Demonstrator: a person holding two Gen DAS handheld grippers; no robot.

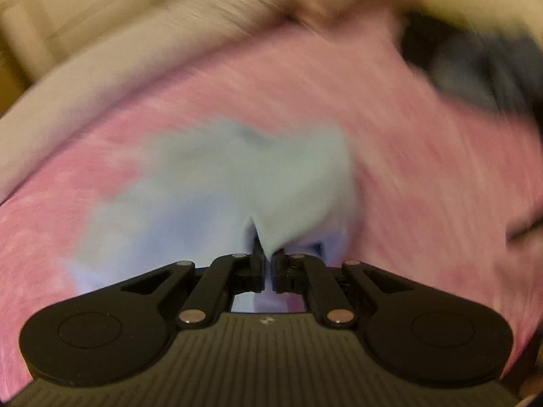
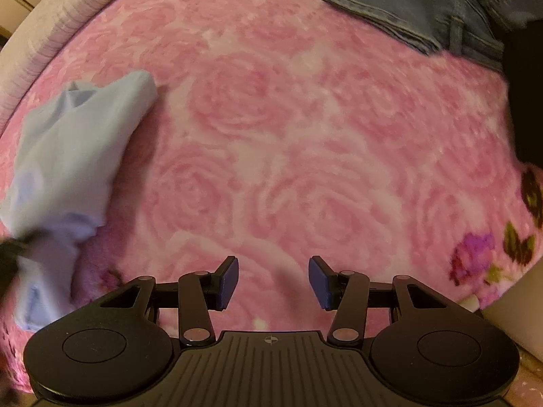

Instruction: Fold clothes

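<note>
Left wrist view: the left gripper [image 1: 268, 264] has its jaws nearly together, pinching a peak of the pale blue garment [image 1: 217, 183], which spreads away from the fingers over the pink blanket [image 1: 407, 156]. The picture is smeared, so I cannot tell how much cloth sits between the pads. Further off, a dark blur at the upper right is probably the jeans.

In the right wrist view, the right gripper [image 2: 273, 281] stands wide open with nothing between its blue pads [image 2: 228, 281], hovering over bare blanket. The garment lies bunched at the left, its near end running to the dark edge of the other tool. At the far right corner lies a stack of jeans [image 2: 424, 10].

The garment looks crumpled rather than squared, so it fits either being carried off to lay flat or being dragged mid-fold.

Risks, as I judge them: the pinch seems to sit on a small peak, so a quick pull could slip the cloth free. The fleecy blanket may grip the fabric and drag it into more wrinkles. With only one tool holding, the loose end may trail and twist, spoiling any clean crease.
</note>
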